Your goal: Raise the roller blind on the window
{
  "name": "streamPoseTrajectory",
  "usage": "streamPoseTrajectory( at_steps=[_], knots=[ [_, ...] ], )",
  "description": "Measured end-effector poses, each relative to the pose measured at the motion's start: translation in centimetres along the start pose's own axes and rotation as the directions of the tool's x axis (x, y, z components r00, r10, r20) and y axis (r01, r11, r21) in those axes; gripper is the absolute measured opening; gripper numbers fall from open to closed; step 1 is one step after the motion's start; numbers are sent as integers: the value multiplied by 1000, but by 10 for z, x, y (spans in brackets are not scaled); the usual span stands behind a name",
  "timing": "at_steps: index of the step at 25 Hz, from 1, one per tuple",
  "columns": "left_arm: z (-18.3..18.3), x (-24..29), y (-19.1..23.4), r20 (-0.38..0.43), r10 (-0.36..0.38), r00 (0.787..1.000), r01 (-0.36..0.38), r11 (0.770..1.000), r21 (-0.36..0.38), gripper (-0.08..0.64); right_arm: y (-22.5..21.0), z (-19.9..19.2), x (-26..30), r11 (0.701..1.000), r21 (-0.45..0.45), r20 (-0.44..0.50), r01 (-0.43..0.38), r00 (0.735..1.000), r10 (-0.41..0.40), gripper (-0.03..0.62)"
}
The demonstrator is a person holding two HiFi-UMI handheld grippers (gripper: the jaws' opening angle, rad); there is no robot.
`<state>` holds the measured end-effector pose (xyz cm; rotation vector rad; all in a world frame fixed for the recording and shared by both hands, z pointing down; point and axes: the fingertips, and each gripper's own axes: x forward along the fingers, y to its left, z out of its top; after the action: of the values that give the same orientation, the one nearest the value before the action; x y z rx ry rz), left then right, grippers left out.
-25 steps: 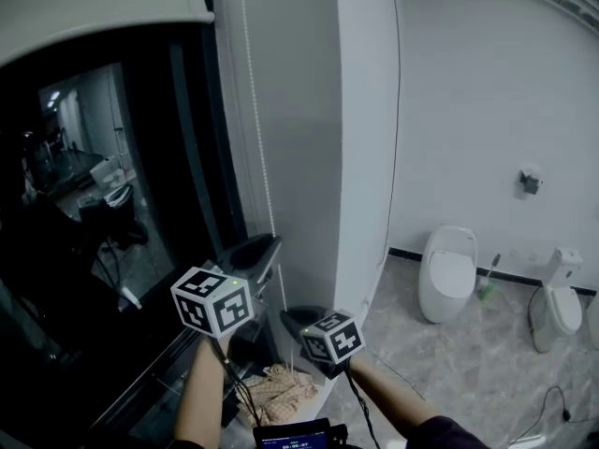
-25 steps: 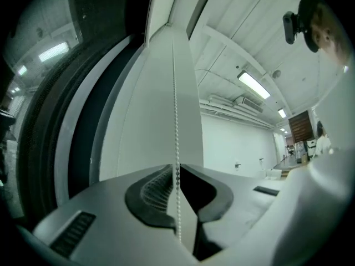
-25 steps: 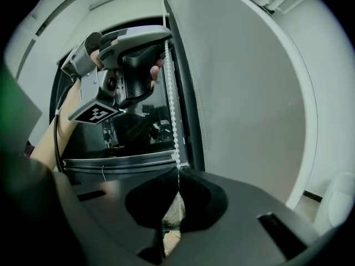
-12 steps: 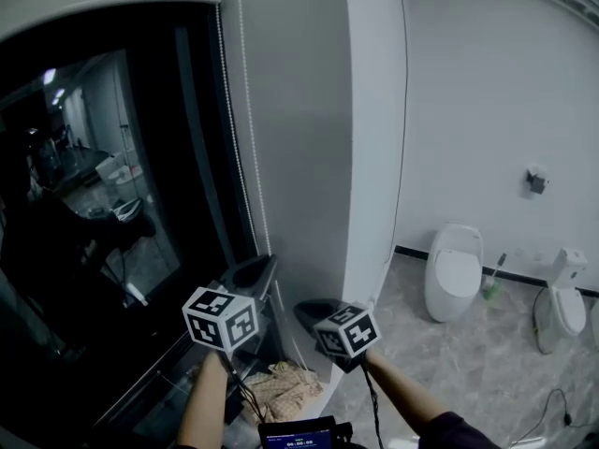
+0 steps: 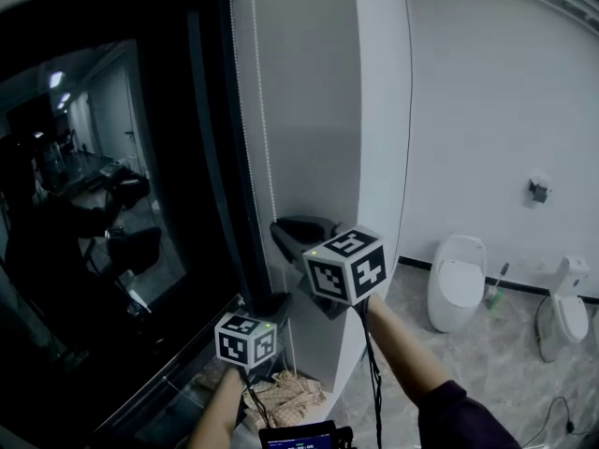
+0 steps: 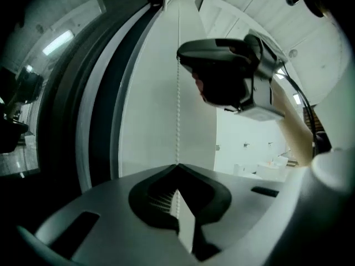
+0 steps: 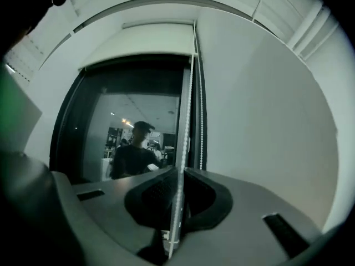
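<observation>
The roller blind [image 7: 145, 42] is wound up at the top of the dark window [image 5: 112, 204]. Its white bead chain [image 5: 256, 110] hangs down the window's right frame. My left gripper [image 5: 273, 305] is low near the sill, shut on the bead chain [image 6: 178, 104], which runs straight up from its jaws [image 6: 177, 168]. My right gripper [image 5: 298, 232] is higher on the same chain. Its jaws [image 7: 182, 172] are closed around the bead chain [image 7: 190, 93]. From the left gripper view, the right gripper [image 6: 224, 76] sits above on the chain.
A white wall pillar [image 5: 379, 110] stands right of the window. Two white toilets [image 5: 456, 279] [image 5: 562, 307] and a green-handled brush [image 5: 493, 288] stand by the far wall. A crumpled cloth [image 5: 285, 400] lies below the sill. The glass reflects a person and a lit room.
My left gripper has dropped toward the sill with the chain. My right gripper has risen above it along the chain. The head view has shifted left and slightly up.
</observation>
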<state>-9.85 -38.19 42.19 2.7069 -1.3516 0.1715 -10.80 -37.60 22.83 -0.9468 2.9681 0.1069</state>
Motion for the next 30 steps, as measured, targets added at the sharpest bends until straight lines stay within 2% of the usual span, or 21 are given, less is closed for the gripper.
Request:
streamPoseTrajectory(
  at_steps=[5,9,11,14,18,21,25,28,30],
  knots=[
    [-29,-1,-6,-40,-22,999,21,999,-29,10,-6,13,6,999,24,34,48,998,-49,14],
    [-45,-1,-7,-63,-19,998,17,999,-36,10,-1,-1,5,999,19,30,37,999,-38,9],
    [-55,3,-10,-94,-39,995,34,998,-61,11,-8,-11,1,999,31,37,42,998,-43,8],
    [-61,-1,-17,-117,-68,991,61,996,-62,12,-11,-29,-8,998,43,23,49,998,-50,8],
    [-14,-19,-17,0,-71,997,71,995,-76,12,-16,-60,-11,996,44,-42,79,996,-77,8],
    [28,-35,-14,89,-68,994,75,994,-76,12,-14,-85,-11,995,50,-95,83,992,-78,8],
    [67,-49,-11,151,-65,986,74,996,-53,12,-13,-94,-12,992,65,-89,104,991,-99,8],
    [88,-58,-11,199,-46,979,55,998,-39,12,-19,-92,-22,985,29,-77,172,982,-170,9],
    [95,-61,-10,214,-36,976,44,998,-33,12,-31,-88,-42,961,12,-9,277,961,-276,11]
  ],
)
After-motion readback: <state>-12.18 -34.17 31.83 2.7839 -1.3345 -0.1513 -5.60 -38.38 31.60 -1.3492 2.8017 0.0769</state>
